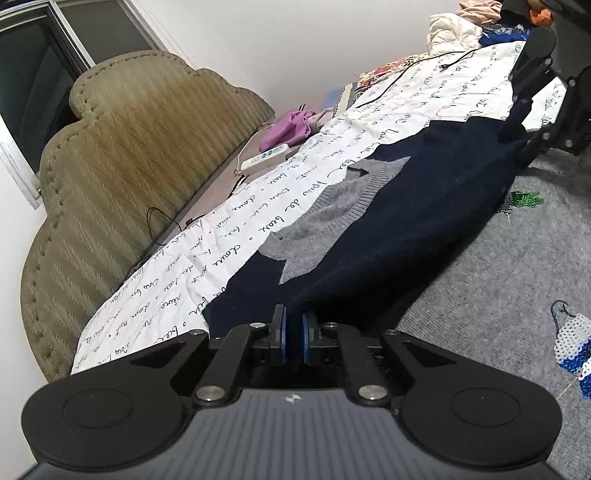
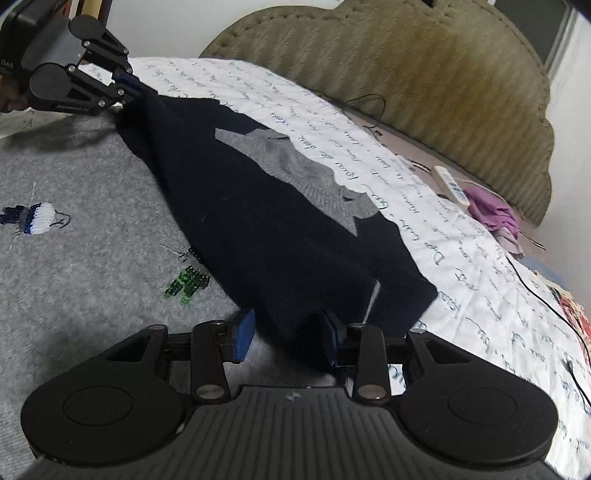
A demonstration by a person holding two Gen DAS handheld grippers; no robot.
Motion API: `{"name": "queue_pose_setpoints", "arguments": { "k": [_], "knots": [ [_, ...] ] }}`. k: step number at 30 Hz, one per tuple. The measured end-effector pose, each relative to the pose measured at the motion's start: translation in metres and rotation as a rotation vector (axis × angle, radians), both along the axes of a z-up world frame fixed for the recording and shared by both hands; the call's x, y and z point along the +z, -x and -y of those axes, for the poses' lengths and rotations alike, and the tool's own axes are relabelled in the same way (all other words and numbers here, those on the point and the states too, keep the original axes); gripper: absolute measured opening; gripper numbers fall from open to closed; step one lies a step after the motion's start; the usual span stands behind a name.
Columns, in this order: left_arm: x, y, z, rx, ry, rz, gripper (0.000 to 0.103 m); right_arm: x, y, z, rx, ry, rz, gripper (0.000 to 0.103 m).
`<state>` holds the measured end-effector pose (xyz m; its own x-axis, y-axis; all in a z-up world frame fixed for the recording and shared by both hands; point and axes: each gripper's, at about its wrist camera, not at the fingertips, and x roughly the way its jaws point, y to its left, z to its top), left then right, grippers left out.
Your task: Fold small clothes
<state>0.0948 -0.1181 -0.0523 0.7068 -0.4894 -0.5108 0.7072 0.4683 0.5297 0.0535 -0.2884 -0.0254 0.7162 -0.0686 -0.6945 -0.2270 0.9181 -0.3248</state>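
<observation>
A small knit sweater, dark navy (image 1: 399,229) at the top with a grey collar (image 1: 332,206) and a grey body (image 1: 517,280), lies on the bed. My left gripper (image 1: 293,325) is shut on a fold of the navy fabric. It also shows in the right wrist view (image 2: 129,86), pinching the far corner of the navy part (image 2: 280,229). My right gripper (image 2: 288,334) is open, its blue pads either side of the near navy fold. It shows at the top right of the left wrist view (image 1: 517,110), touching the navy cloth.
A white quilt with handwriting print (image 1: 229,243) covers the bed. An olive padded headboard (image 1: 122,177) stands behind. A white remote (image 2: 452,184), purple cloth (image 2: 491,214) and black cables (image 2: 532,291) lie on it. A clothes pile (image 1: 476,26) sits far off.
</observation>
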Motion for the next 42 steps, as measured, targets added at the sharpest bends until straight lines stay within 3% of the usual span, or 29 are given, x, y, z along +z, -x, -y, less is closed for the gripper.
{"name": "queue_pose_setpoints", "arguments": {
  "k": [1,2,6,10,12,14,16,18,19,22,24,26,27,28,30,33,38,42],
  "knots": [
    [0.0,-0.001,0.0,0.001,0.001,0.001,0.009,-0.001,-0.004,0.001,-0.003,-0.016,-0.033,0.01],
    [0.001,-0.001,0.0,0.002,0.003,0.001,0.009,0.0,-0.01,0.003,-0.01,-0.045,-0.075,0.006],
    [0.004,-0.003,-0.001,0.01,0.018,0.012,0.009,0.037,-0.026,0.035,-0.077,-0.317,-0.168,0.006],
    [0.0,-0.002,-0.002,-0.001,0.008,-0.004,0.009,0.088,-0.027,0.094,-0.112,-0.75,-0.182,0.004],
    [-0.012,0.003,0.002,-0.041,-0.058,-0.038,0.009,0.084,-0.034,0.128,-0.236,-0.82,-0.218,0.008],
    [-0.023,0.012,0.004,-0.066,-0.117,-0.032,0.01,0.067,-0.034,0.148,-0.344,-0.794,-0.265,0.027],
    [-0.024,0.018,-0.003,-0.078,-0.122,-0.029,0.01,0.056,-0.022,0.154,-0.403,-0.779,-0.235,0.033],
    [-0.015,0.017,-0.013,-0.069,-0.089,-0.073,0.011,0.052,-0.003,0.144,-0.373,-0.786,-0.148,0.037],
    [-0.007,0.015,-0.02,-0.055,-0.056,-0.096,0.011,0.052,0.006,0.132,-0.36,-0.74,-0.098,0.037],
    [0.018,0.006,-0.036,0.001,0.054,-0.145,0.012,0.043,0.029,0.072,-0.229,-0.424,-0.01,0.039],
    [0.03,-0.001,-0.041,0.062,0.126,-0.131,0.022,0.031,0.044,0.031,-0.117,-0.187,0.018,0.039],
    [0.034,-0.008,-0.04,0.124,0.176,-0.078,0.057,0.02,0.055,-0.003,-0.004,-0.016,0.013,0.038],
    [0.033,-0.008,-0.039,0.142,0.194,-0.052,0.065,0.017,0.059,-0.017,0.048,0.031,0.007,0.037],
    [0.032,-0.008,-0.037,0.153,0.21,-0.031,0.071,0.018,0.063,-0.029,0.09,0.049,0.01,0.037],
    [0.029,-0.008,-0.03,0.157,0.222,-0.018,0.071,0.018,0.069,-0.044,0.16,0.082,0.032,0.037],
    [0.023,-0.008,-0.013,0.157,0.229,-0.008,0.071,0.008,0.057,-0.052,0.172,0.168,0.021,0.037],
    [0.015,-0.014,0.005,0.173,0.227,-0.026,0.071,-0.001,0.049,-0.061,0.208,0.207,-0.02,0.037],
    [0.008,-0.019,0.009,0.161,0.215,-0.051,0.071,0.002,0.058,-0.062,0.24,0.164,-0.024,0.042]
  ]
}}
